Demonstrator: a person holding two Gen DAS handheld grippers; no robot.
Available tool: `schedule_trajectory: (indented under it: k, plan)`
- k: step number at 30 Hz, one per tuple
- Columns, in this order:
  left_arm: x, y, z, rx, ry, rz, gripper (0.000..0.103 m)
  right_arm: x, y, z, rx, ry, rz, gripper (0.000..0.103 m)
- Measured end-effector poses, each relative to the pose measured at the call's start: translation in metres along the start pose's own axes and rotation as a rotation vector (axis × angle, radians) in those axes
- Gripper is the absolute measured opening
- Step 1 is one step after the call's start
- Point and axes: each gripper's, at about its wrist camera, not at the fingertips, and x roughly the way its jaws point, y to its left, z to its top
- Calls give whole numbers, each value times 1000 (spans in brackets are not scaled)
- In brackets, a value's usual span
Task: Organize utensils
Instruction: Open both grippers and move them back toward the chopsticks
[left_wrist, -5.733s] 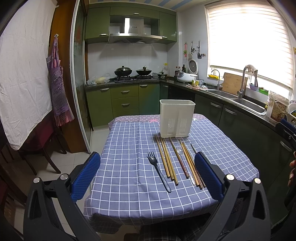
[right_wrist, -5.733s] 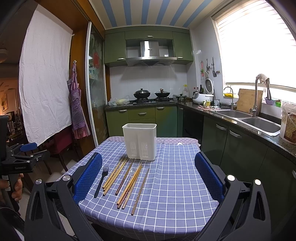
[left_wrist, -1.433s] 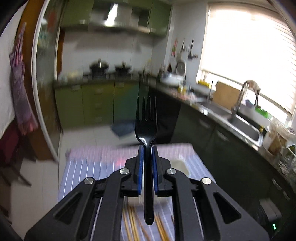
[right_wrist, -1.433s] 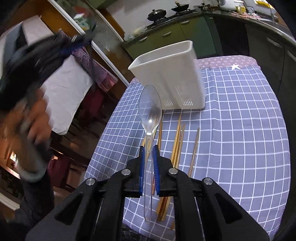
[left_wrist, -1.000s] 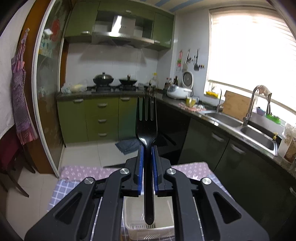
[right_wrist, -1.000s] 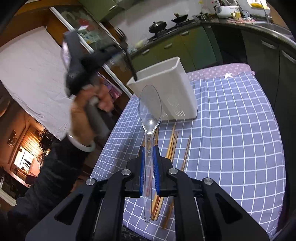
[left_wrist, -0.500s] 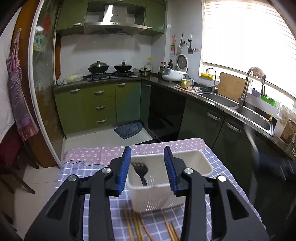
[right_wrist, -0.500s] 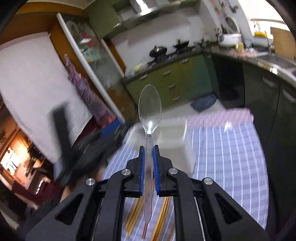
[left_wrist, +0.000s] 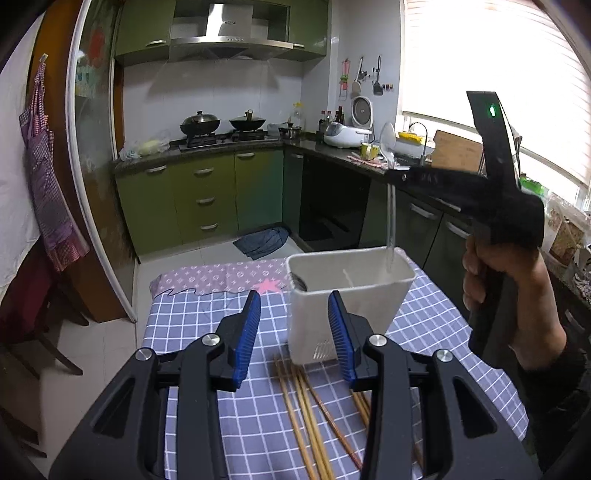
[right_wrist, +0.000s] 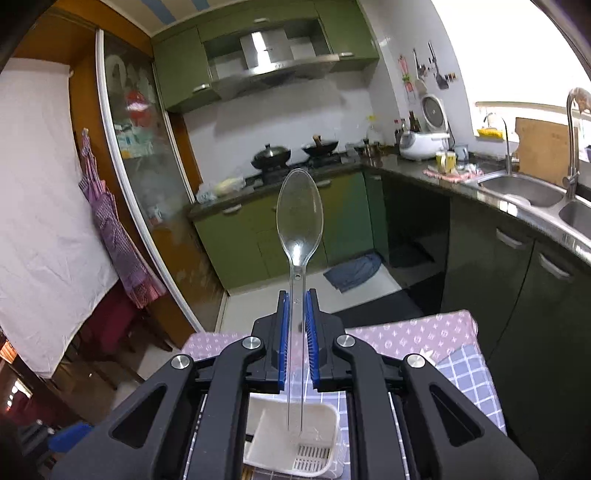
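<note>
Left gripper (left_wrist: 293, 336) stood part open with nothing between its pads; jaws had just been opening. Dark shape at the left end of the white caddy (left_wrist: 347, 299) was likely the fork (left_wrist: 298, 282), so I'd count that one as done.

Right gripper (right_wrist: 295, 341) was clamped on the clear spoon (right_wrist: 298, 221), bowl up. Its handle tip hung over the caddy's right-hand compartment, at about rim level in the left view. Drop not made yet.

Chopsticks (left_wrist: 306, 406) lay loose on the checked tablecloth (left_wrist: 207, 321) just in front of the caddy, none picked up.

My read: one utensil in, one about to go in, all the chopsticks left. Well under halfway.
</note>
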Motion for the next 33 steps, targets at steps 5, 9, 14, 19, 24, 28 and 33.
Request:
schedule_trajectory:
  k: [5,9,14,19,24,28,33]
  plan:
    - [8,7,-8,-19,56,-6,37,-21,-3,-34,-51,-9,0,10]
    - [16,8,-14,-22,115,4,37,-38,1,-61,-125,20,-18,10]
    - [17,-1,-24,7,190,25,38,-41,9,-90,-217,70,-54,11]
    - [21,-4,-35,14,273,21,42,-43,11,-94,-216,80,-49,33]
    - [27,-4,-46,23,326,46,42,-75,6,-92,-194,37,-44,38]
    - [52,2,-59,-6,440,65,42,-100,-6,-100,-149,88,-21,38]
    - [96,12,-79,-55,595,69,37,-103,-26,-131,-122,232,-10,38]
